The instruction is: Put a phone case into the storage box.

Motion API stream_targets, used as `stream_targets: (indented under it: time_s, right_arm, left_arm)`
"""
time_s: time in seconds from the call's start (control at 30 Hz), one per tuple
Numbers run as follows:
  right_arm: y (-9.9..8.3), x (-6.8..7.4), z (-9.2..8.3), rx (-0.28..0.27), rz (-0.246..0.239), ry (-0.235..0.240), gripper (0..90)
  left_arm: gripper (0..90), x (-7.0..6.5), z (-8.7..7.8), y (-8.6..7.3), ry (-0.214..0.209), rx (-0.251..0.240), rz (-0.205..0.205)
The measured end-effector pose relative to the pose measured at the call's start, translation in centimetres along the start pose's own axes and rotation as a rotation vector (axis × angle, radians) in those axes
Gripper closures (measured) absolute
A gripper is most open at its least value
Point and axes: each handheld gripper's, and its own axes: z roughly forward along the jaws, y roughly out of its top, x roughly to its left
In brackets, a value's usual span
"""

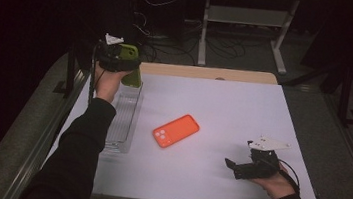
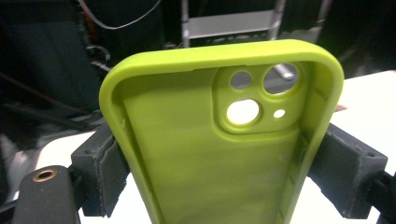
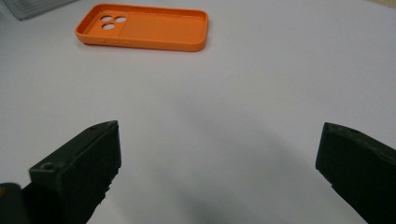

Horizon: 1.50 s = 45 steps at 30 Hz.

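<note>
A dark room with cables and a metal frame lies behind the white bench (image 1: 223, 115), where the left gripper (image 1: 119, 57) is clamped across the long side walls of a green phone case (image 2: 219, 140), holding it upright in the air above the far end of a clear tray (image 1: 124, 121) at the bench's left edge, while the right gripper (image 1: 247, 168) rests near the front right with its jaws apart and empty, well apart from an orange phone case (image 1: 176, 130) lying open side up mid-bench. The green case looks light, thin and flexible, likely to bow if squeezed hard, so a grip across its side walls seems soundest; its lower end is cut off in the left gripper view and partly hidden behind the hand in the high view
</note>
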Motion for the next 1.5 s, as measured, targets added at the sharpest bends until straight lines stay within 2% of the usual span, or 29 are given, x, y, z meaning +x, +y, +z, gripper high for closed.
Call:
stream_targets:
  time_s: [0.07,0.27,0.33,0.43,0.47,0.5,0.63,0.67,0.7,0.77,0.8,0.9,1.0,1.03,1.07,1.13,1.23,1.43,1.47,1.5]
  right_arm:
    - [0.0,0.0,0.0,-0.003,-0.006,0.000,0.0]
    - [0.0,0.0,0.0,-0.005,-0.008,0.000,0.0]
    - [0.0,0.1,0.0,0.002,0.002,0.004,0.0]
    - [0.1,0.1,0.0,-0.002,-0.009,0.000,0.0]
    - [0.1,0.1,0.0,-0.002,-0.009,-0.001,0.0]
    - [0.1,0.1,0.0,-0.003,-0.009,0.000,0.0]
    - [0.1,0.2,0.0,-0.001,-0.009,0.000,0.0]
    - [0.1,0.2,0.0,0.001,-0.005,0.002,0.0]
    - [0.1,0.2,0.0,-0.002,-0.010,0.000,0.0]
    - [0.1,0.2,0.0,-0.002,-0.010,-0.001,0.0]
    - [0.1,0.2,0.0,-0.002,-0.008,0.000,0.0]
    - [0.1,0.3,0.0,-0.001,0.004,0.003,0.0]
    - [0.2,0.3,0.0,-0.009,-0.014,0.001,0.0]
    - [0.2,0.2,0.0,-0.008,-0.015,0.002,0.0]
    - [0.2,0.2,0.0,-0.009,-0.014,0.000,0.0]
    - [0.1,0.3,0.0,-0.003,-0.003,0.003,0.0]
    - [0.1,0.3,0.0,-0.009,-0.014,0.000,0.0]
    - [0.2,0.3,-0.1,-0.007,-0.003,0.002,0.0]
    - [0.2,0.3,-0.1,-0.005,0.002,0.001,0.0]
    - [0.2,0.3,-0.1,-0.005,-0.001,0.000,0.0]
  left_arm:
    - [14.5,0.3,0.5,-0.6,0.012,0.009,-0.011]
    - [14.4,0.6,1.5,-2.2,0.066,0.040,-0.010]
    - [14.4,0.5,1.8,-2.6,0.076,0.046,-0.017]
    - [14.3,0.3,2.2,-3.2,0.091,0.050,-0.014]
    - [14.2,0.3,2.3,-3.3,0.093,0.057,0.000]
    - [14.2,0.1,2.5,-3.4,0.098,0.051,-0.012]
    - [14.0,0.0,2.9,-3.8,0.107,0.051,-0.015]
    - [14.0,-0.1,3.0,-3.9,0.111,0.045,-0.031]
    - [13.9,0.0,3.0,-4.0,0.117,0.052,-0.015]
    - [13.8,-0.1,3.2,-4.2,0.125,0.053,-0.023]
    - [13.9,-0.1,3.3,-4.3,0.128,0.059,-0.014]
    - [13.7,0.0,3.6,-4.7,0.132,0.069,-0.018]
    - [13.6,-0.1,3.8,-5.0,0.129,0.069,-0.025]
    - [13.5,0.0,3.8,-5.0,0.126,0.076,-0.015]
    - [13.5,-0.2,3.9,-5.0,0.123,0.066,-0.027]
    - [13.3,-0.2,4.0,-5.1,0.128,0.069,-0.026]
    - [12.7,-0.1,4.0,-5.1,0.128,0.068,-0.027]
    - [2.6,0.2,3.8,-5.0,0.104,0.079,-0.047]
    - [1.3,0.2,3.7,-4.9,0.097,0.065,-0.060]
    - [1.0,0.3,3.5,-4.8,0.089,0.076,-0.049]
